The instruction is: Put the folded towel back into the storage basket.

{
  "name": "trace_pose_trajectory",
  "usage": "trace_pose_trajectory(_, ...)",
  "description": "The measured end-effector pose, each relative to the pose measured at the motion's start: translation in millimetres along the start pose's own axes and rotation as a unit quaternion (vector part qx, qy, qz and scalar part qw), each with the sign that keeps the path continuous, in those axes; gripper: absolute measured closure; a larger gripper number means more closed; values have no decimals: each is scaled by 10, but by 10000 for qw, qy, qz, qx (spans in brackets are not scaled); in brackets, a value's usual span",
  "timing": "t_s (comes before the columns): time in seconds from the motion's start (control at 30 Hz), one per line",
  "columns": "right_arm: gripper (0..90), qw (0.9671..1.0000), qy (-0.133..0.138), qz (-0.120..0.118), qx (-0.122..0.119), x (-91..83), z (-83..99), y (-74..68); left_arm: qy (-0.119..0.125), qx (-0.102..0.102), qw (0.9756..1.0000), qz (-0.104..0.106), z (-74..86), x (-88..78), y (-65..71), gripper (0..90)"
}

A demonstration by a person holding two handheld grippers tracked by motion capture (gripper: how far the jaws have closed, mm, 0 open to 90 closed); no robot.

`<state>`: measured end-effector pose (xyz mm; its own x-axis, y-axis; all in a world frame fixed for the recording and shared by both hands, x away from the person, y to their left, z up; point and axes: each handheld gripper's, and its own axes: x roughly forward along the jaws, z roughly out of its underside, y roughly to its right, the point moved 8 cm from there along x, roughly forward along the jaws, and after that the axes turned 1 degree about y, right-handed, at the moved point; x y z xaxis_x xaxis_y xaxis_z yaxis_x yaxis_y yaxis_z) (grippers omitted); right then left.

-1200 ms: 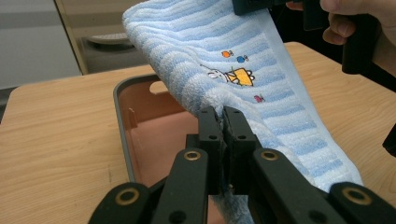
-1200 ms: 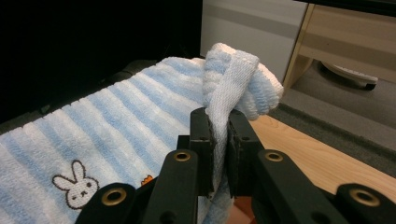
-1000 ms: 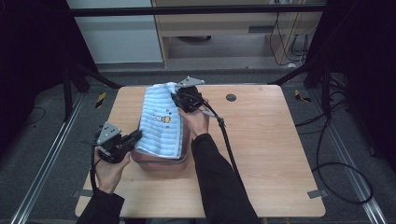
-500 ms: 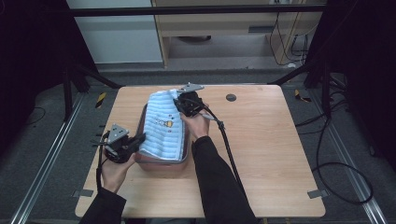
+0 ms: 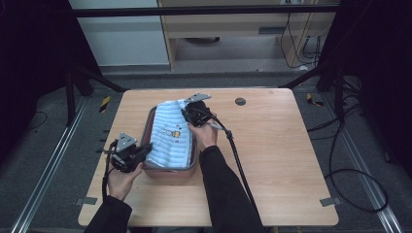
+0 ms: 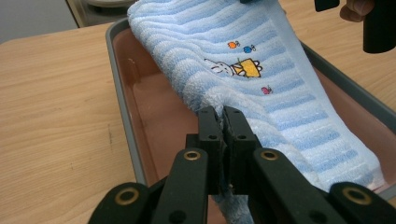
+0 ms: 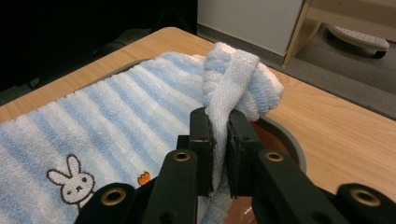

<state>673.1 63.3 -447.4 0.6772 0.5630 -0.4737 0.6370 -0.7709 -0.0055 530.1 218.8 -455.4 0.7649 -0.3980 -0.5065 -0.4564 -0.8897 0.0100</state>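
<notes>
Towel (image 5: 171, 134) was what we had in hand: a folded blue-and-white striped one with a small rabbit picture, lying over a shallow grey tray (image 5: 150, 119) with a reddish floor, most of it inside the tray and its far end bunched over the tray's far rim. Taking the high view from left to right, our left gripper (image 5: 141, 153) came first, at the tray's near-left corner, its jaws pressed together on the towel's near-left edge; in the left gripper view a tuft of terry sat pinched between the black pads (image 6: 223, 125), with the tray wall just beside them. We judged that we gripped it by the edge there so the cloth could be steered down without the jaws fouling the tray wall. Further right, at the tray's far end, our right gripper (image 5: 186, 112) pinched the towel's white hem, which stood up between its jaws in the right gripper view (image 7: 218, 122) and rolled into a thick fold above the rim. Holding two opposite ends, as we read it, kept the towel stretched flat rather than slumped. Its long axis ran along the tray's length, from the near end to the far end, leaning slightly rightward as it went away, stripes crossing it. The rabbit side faced up.
</notes>
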Motion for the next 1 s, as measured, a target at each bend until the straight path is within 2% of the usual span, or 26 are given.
trace_pose_trajectory(0.17, 823, 9999, -105, -8, -11, 48, 75, -18, -109, 51, 9999, -27, 60, 29, 5, 867)
trace_pose_trajectory(0.63, 805, 9989, -460, -30, 29, 146, 274, -23, -310, 27, 9995, -58, 172, 70, 0, 864)
trace_pose_trajectory(0.7, 788, 9986, -521, -55, 13, 166, 296, -34, -338, 8, 9994, -75, 181, 78, -9, 857)
trace_pose_trajectory(0.73, 750, 9983, -586, -26, -31, 174, 316, -36, -314, -14, 9995, -84, 180, 82, -15, 826)
trace_pose_trajectory(0.8, 737, 9983, -579, 3, -58, 172, 317, -34, -290, -35, 9995, -100, 174, 76, -28, 812)
trace_pose_trajectory(0.87, 665, 9988, -474, 22, -84, 139, 289, -30, -203, -58, 9997, -106, 150, 56, -39, 779)
trace_pose_trajectory(1.0, 625, 9993, -340, 117, -119, 57, 225, -3, -59, -89, 9999, -127, 95, -5, -54, 756)
